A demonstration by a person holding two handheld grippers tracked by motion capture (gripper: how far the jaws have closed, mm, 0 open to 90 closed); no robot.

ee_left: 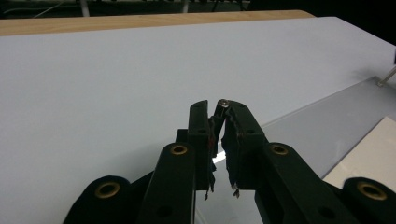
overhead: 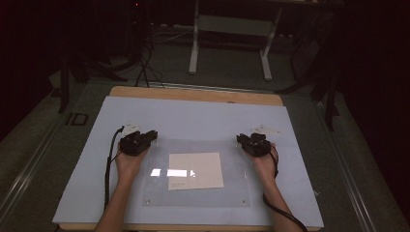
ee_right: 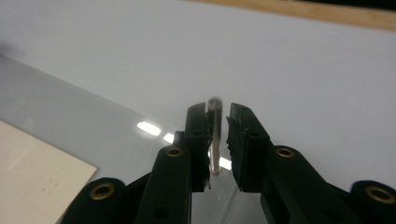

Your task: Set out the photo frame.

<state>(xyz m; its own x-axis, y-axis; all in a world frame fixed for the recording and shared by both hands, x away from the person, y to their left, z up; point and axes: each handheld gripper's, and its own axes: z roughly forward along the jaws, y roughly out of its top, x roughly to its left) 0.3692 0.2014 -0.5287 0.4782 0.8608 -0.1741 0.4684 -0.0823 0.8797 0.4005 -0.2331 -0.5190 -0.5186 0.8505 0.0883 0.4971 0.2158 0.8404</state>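
Screw (ee_left: 224, 102) pinched by left hand-held gripper (ee_left: 219, 106); metal pin (ee_right: 214, 135) between right hand-held gripper (ee_right: 219, 109) jaws, contact unclear.

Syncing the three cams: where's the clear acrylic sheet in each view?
High view: clear sheet lies mid-table on the pale board, over the beige paper.
Left gripper view: its far left corner region runs lower right, past the jaws.
Right gripper view: it covers the lower left, under the jaws.
Shared landmark: the beige paper, at right edge and lower left.
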